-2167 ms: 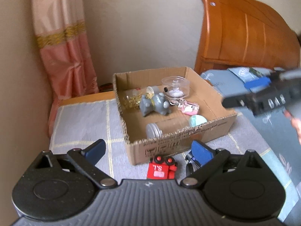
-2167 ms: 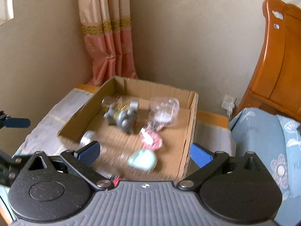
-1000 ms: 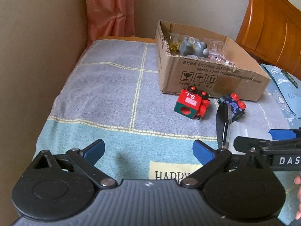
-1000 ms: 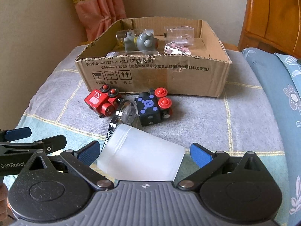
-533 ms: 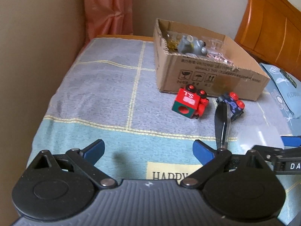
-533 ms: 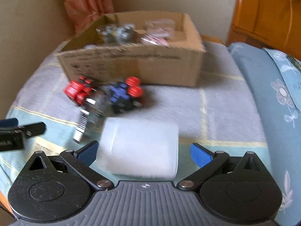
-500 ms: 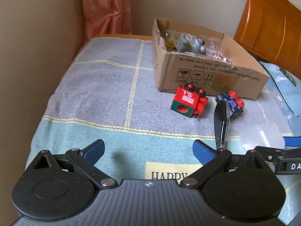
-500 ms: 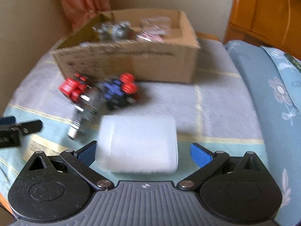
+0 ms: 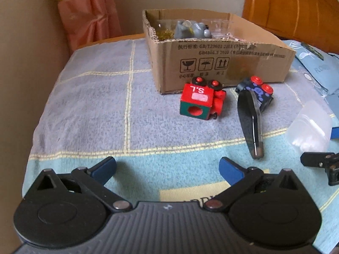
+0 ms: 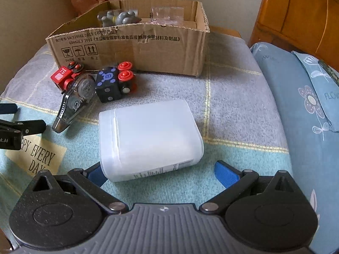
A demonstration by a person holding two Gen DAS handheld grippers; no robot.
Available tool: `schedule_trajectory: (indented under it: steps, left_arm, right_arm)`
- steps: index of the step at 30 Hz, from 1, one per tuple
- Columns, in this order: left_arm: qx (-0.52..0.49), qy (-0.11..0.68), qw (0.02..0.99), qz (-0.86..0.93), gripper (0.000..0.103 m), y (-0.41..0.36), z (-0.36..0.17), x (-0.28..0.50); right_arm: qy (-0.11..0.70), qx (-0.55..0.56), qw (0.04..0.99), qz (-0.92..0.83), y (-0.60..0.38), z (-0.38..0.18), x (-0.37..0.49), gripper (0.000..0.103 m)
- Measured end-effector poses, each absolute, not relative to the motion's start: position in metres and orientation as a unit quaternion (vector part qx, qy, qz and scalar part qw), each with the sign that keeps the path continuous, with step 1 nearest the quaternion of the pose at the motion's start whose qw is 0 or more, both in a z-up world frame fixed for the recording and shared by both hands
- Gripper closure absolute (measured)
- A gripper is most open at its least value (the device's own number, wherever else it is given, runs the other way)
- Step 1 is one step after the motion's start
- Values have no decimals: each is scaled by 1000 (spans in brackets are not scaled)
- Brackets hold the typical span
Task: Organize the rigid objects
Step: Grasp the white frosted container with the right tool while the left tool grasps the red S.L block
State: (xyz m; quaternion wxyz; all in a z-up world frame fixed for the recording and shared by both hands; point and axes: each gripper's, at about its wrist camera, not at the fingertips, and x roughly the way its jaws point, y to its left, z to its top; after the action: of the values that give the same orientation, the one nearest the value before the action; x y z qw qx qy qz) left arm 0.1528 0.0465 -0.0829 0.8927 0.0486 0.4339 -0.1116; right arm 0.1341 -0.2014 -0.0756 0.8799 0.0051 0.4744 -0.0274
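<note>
The white container [image 10: 150, 139] lies between the right tongs [image 10: 161, 173] (seemingly untouched).

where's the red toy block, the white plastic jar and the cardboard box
red toy block [image 9: 196, 100], left wrist view, on its red top face with the white label
white plastic jar [image 10: 152, 135], right wrist view, on its upper side wall
cardboard box [image 9: 222, 63], left wrist view, on its printed front wall

Pink curtain [image 9: 89, 10] in the corner, wooden headboard [image 10: 296, 14] behind, blue floral pillow [image 10: 307, 110] beside the checked blanket [image 9: 95, 97].
</note>
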Motion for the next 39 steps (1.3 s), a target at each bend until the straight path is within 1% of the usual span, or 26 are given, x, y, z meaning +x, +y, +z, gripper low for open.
schedule_trajectory:
  steps: [10, 27, 30, 32, 33, 35, 36, 37, 38, 39]
  left_arm:
    - [58, 436, 889, -125, 0, 39, -85, 181]
    - [76, 399, 899, -165, 1, 15, -91, 216]
    - [75, 393, 901, -166, 7, 10, -91, 214]
    - [73, 389, 903, -168, 21, 6, -89, 212]
    - [75, 387, 903, -171, 26, 4, -87, 211]
    - [76, 384, 903, -176, 40, -1, -85, 208]
    - [77, 383, 903, -177, 43, -2, -85, 207]
    - [78, 382, 903, -179, 49, -4, -84, 206]
    - [77, 381, 904, -179, 52, -4, -83, 205]
    - [77, 382, 904, -177, 52, -4, -83, 204]
  right_arm:
    - [458, -3, 889, -12, -202, -77, 136, 0]
    - [450, -9, 893, 0, -201, -78, 141, 0]
    - [447, -10, 894, 2, -202, -78, 141, 0]
    - [446, -10, 895, 3, -202, -78, 142, 0]
    - [445, -10, 895, 3, -201, -78, 142, 0]
    - [444, -10, 896, 2, -201, -79, 142, 0]
    - [443, -10, 896, 3, -201, -79, 142, 0]
    - [443, -10, 897, 3, -201, -79, 142, 0]
    - [442, -10, 897, 2, -200, -79, 142, 0]
    - [441, -10, 898, 3, -200, -79, 142, 0]
